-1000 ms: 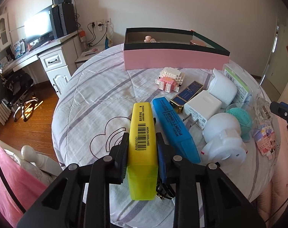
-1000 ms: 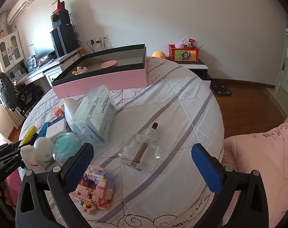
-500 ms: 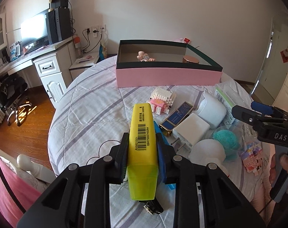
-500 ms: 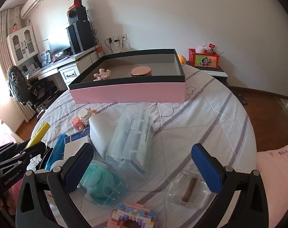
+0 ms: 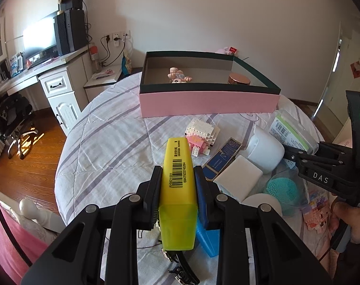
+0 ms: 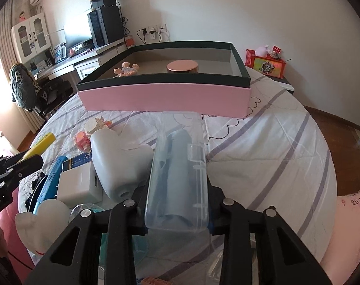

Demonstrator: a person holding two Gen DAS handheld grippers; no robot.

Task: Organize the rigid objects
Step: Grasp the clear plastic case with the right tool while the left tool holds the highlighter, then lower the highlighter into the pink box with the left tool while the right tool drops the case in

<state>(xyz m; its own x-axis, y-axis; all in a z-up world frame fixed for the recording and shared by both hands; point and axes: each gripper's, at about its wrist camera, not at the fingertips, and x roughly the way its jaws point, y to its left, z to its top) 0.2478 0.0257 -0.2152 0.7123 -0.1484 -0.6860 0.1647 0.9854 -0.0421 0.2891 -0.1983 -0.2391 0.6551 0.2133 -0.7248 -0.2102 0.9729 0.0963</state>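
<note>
My left fingers (image 5: 178, 185) clamp the yellow barcoded highlighter (image 5: 178, 190); my right fingers (image 6: 177, 204) are clamped on the clear plastic case (image 6: 180, 166). The pink, dark-rimmed box (image 6: 165, 97) lies ahead of both — I'd lift clear of clutter before crossing its rim.

- Round bed (image 5: 104, 142) w/ striped quilt carrying everything.
- Pink box (image 5: 209, 103) sitting twd far edge.
- Brick toy (image 5: 201, 134), navy box (image 5: 223, 158), white charger (image 5: 238, 180), white heart-shaped obj (image 6: 118, 163) lying mid-bed.
- Teal brush (image 5: 280, 188) lying nr right edge.
</note>
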